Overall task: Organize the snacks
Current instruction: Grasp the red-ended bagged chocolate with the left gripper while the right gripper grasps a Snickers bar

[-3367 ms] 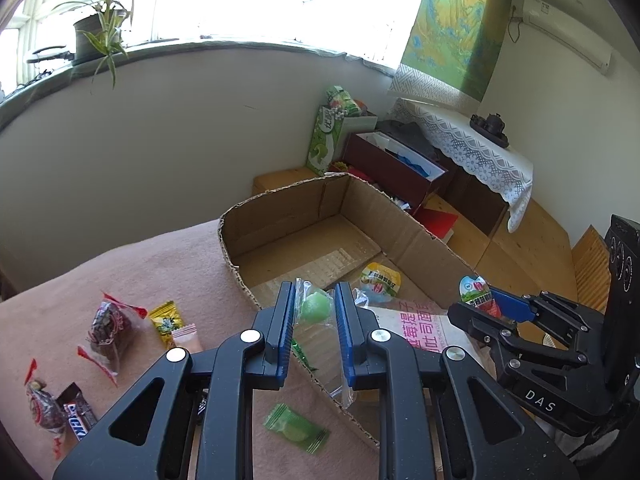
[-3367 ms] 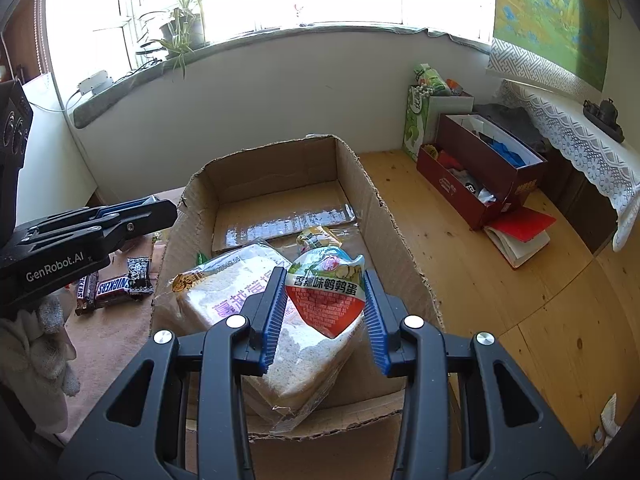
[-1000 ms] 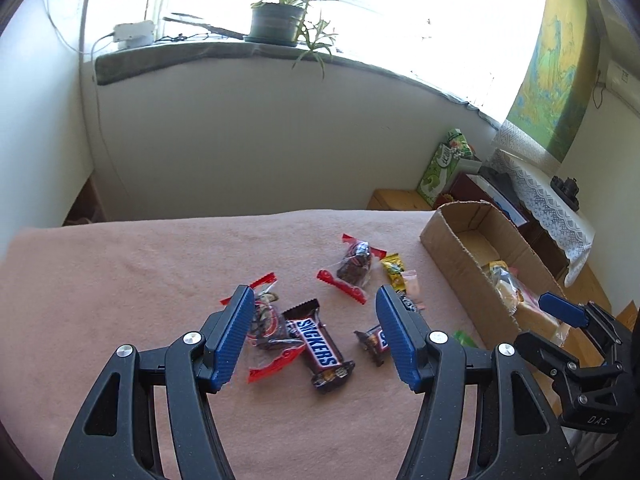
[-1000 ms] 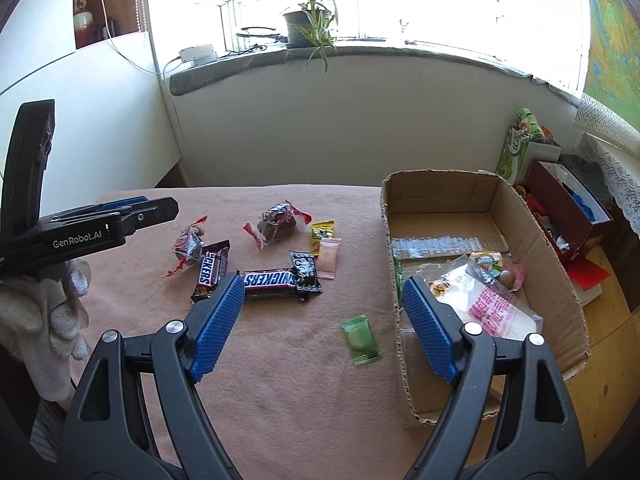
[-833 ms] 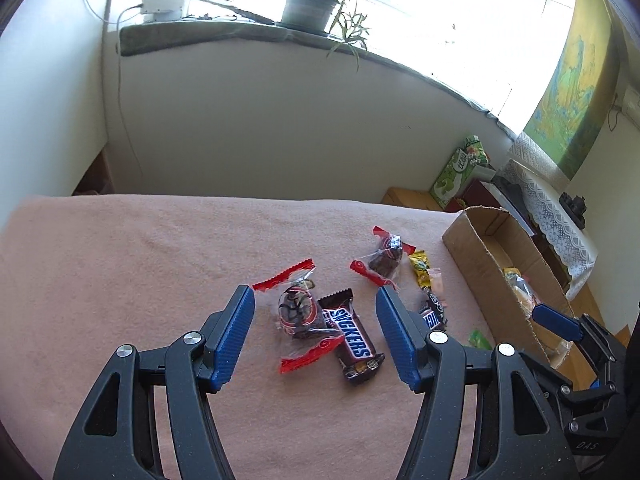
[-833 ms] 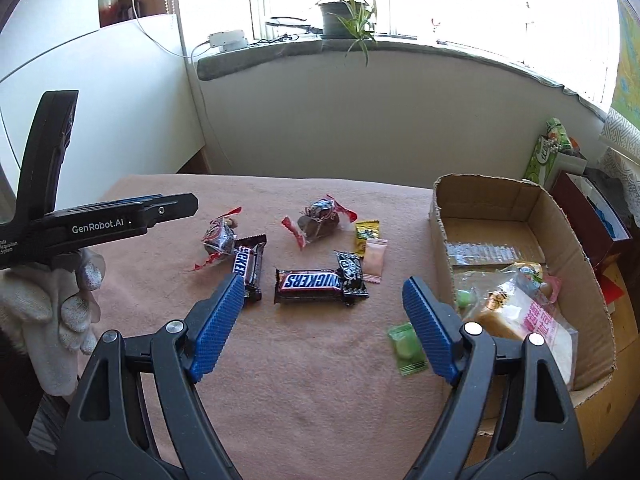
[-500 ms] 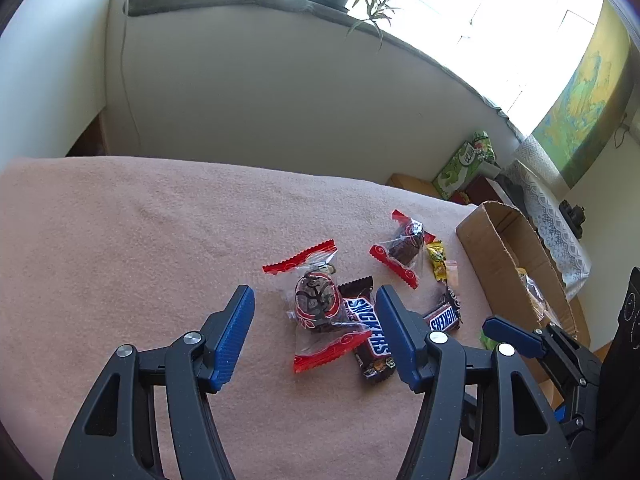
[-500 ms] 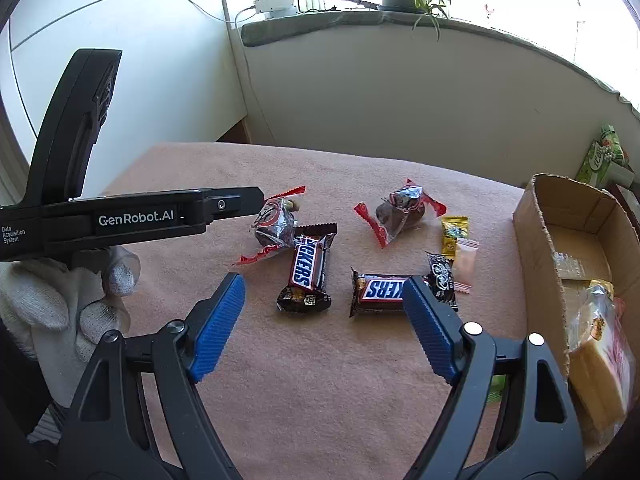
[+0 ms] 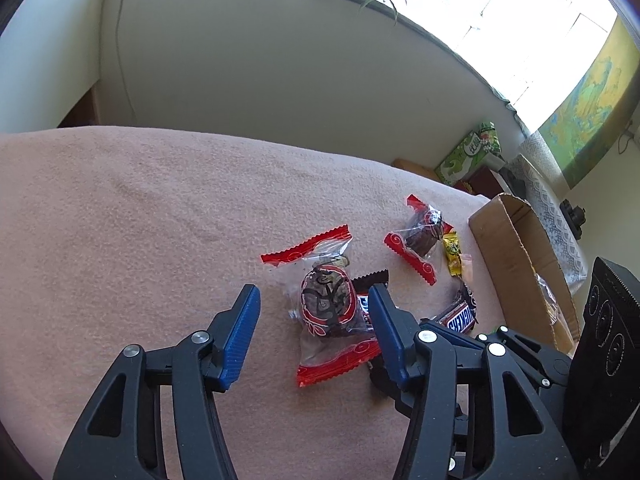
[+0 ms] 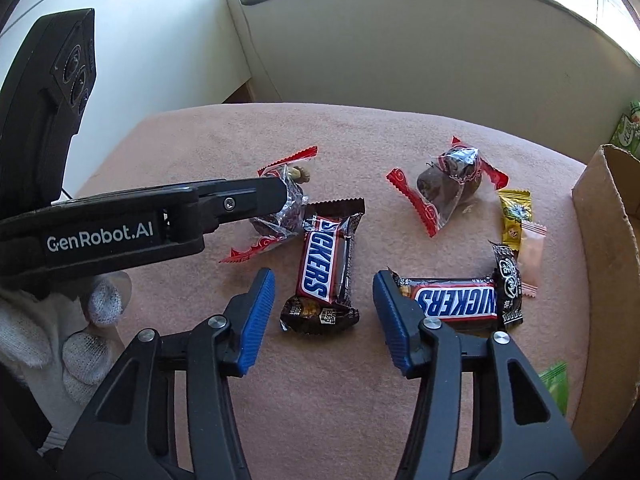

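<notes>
A clear, red-ended wrapper with a dark round snack [image 9: 328,304] lies on the pink cloth. My left gripper [image 9: 314,320] straddles it with its jaws closing, and a gap shows on each side of the wrapper. In the right wrist view the left gripper's fingertip [image 10: 276,200] sits over this same snack [image 10: 280,220]. My right gripper [image 10: 324,308] is low over an upright Snickers bar [image 10: 326,264]. Its jaws are closing around the bar's near end, and the pads are clear of it. A second Snickers bar [image 10: 452,300] lies just right of the right pad.
Another red-ended snack [image 10: 444,188], a yellow packet [image 10: 516,216], a pink packet [image 10: 532,252] and a small black packet [image 10: 506,276] lie toward the cardboard box [image 10: 600,216] at the right edge. A green packet [image 10: 556,384] lies near the box. A gloved hand [image 10: 48,340] holds the left gripper.
Both grippers left the box, where each held a snack, and came down close over the loose snacks. Both sets of jaws have narrowed since half a second ago.
</notes>
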The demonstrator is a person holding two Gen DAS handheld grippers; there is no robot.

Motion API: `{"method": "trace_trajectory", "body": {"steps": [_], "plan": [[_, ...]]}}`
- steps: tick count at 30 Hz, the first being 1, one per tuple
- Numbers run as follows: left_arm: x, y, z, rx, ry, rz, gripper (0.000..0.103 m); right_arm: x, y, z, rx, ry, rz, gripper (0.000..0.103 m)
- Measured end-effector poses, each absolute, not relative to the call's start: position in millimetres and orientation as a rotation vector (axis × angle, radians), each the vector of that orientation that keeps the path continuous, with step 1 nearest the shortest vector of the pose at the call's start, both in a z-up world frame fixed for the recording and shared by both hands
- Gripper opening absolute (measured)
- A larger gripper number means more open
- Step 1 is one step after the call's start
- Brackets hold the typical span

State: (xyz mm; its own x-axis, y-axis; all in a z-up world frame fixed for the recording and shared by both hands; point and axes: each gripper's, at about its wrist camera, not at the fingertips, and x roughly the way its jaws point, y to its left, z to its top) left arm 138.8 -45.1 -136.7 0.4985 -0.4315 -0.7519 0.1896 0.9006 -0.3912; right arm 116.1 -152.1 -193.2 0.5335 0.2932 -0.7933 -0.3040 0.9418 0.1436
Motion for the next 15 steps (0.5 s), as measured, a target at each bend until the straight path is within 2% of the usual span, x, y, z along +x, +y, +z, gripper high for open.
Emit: {"method": "trace_trajectory", "body": {"steps": [2,5,8,10,15], "plan": [[141,-46,-139,-0.276,0.989,-0.387,0.048,121,-148,-195,-0.022,0.946,0.357,0.053],[144,-47,-141,-0.282,0.995,-0.389,0.043,126,-143,-197,-0.038,0.953,0.356,0.046],[146,-46,-143,-0.287,1.002,-0.385,0.040,130,-140,-199,-0.049,0.957,0.352,0.044],[147,-45,-144,-0.285,1.003,-0.380,0.033,132,-137,-200,-0.057,0.960,0.351,0.043],[148,-44,-144,-0.278,0.991,-0.365,0.032,139,-128,-204,-0.098,0.971,0.349,0.040]]}}
